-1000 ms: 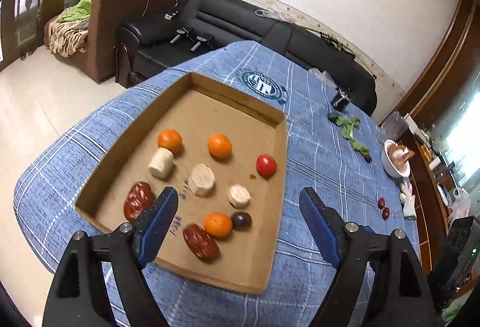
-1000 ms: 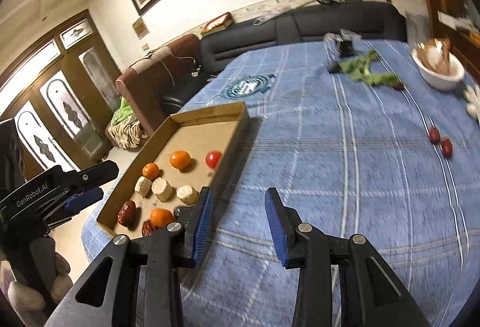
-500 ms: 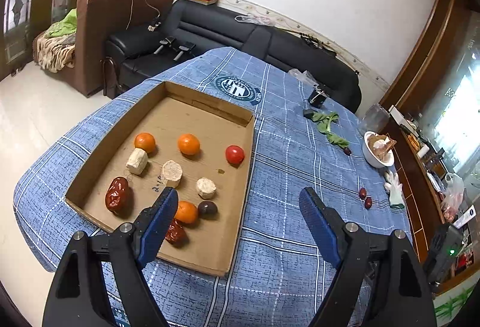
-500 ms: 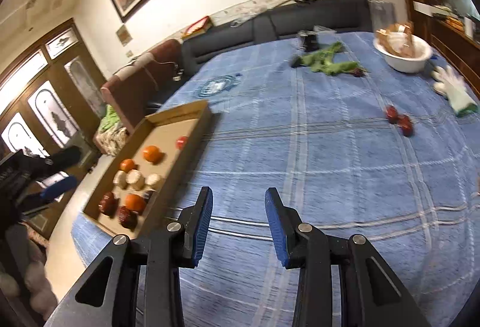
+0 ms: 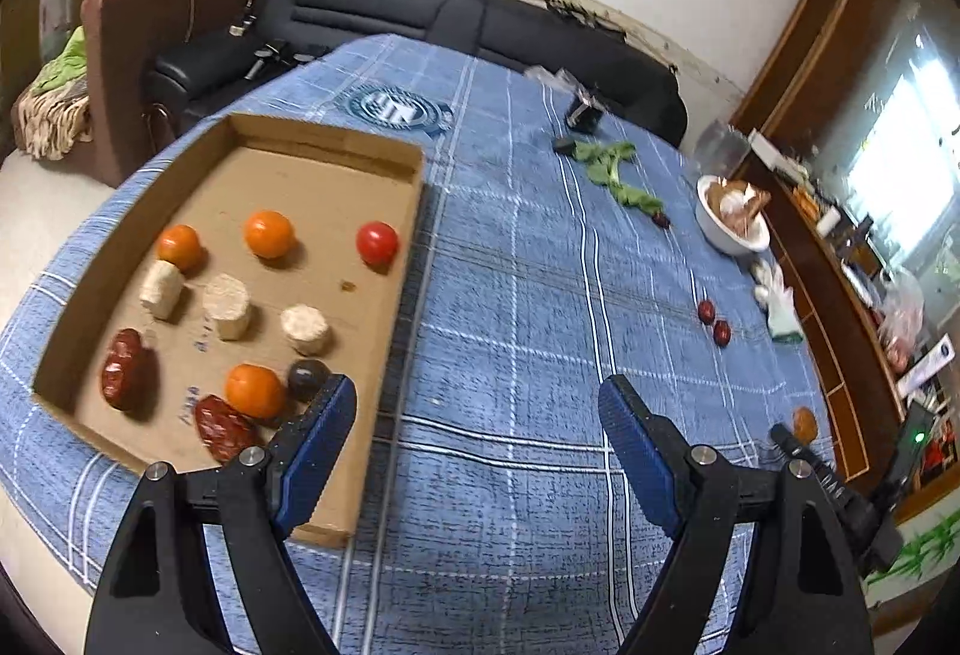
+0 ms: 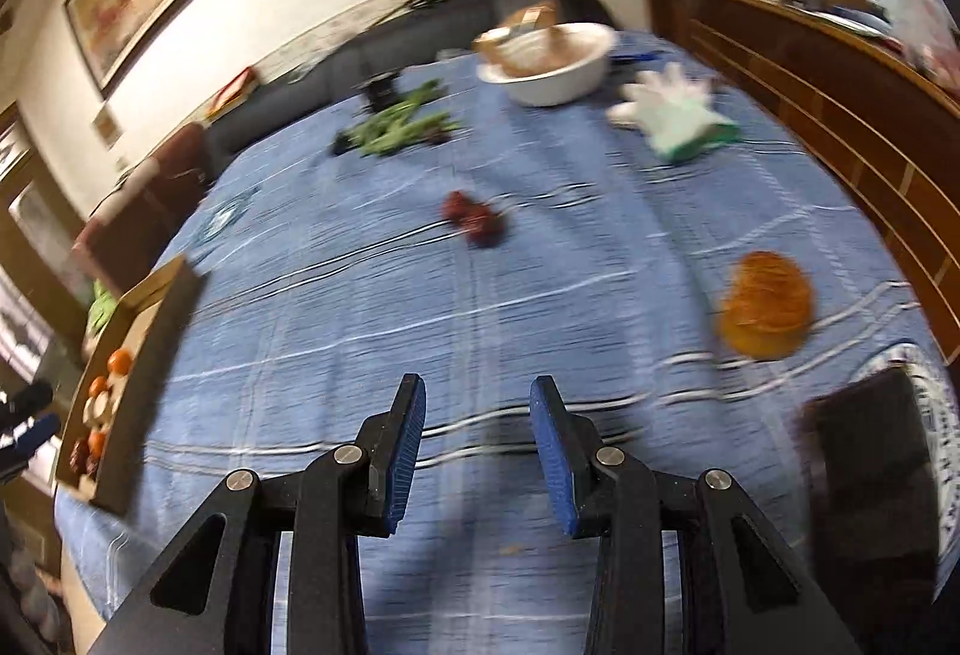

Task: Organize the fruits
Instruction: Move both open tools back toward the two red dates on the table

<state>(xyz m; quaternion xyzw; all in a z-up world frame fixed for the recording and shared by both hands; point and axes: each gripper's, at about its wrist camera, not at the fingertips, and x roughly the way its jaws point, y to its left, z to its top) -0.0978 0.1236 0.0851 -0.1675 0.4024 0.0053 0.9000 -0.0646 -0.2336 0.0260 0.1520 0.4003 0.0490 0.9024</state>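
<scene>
Holding fruit: cardboard tray [image 5: 414, 211] at left of left wrist view, with three oranges [image 5: 269, 233], red tomato [image 5: 377, 242], three pale cylinder pieces [image 5: 227, 298], two red dates [image 5: 123, 368], one dark round fruit [image 5: 307, 379]. White bowl [image 6: 549, 63] at top of right view, content blurred.

Since 0.5 s ago right camera swings right: tray moves to left edge, orange fruit [image 6: 767, 305] on tablecloth [image 6: 360, 307] appears at right, two dates [image 6: 474, 220] nearer.

Tablecloth emblem unreadable.

Left gripper [image 5: 477, 418] spread wide, empty. Right gripper [image 6: 478, 415] spread, empty.

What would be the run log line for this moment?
left gripper: open, empty | right gripper: open, empty | cardboard tray: holds fruits | two red dates: on cloth
</scene>
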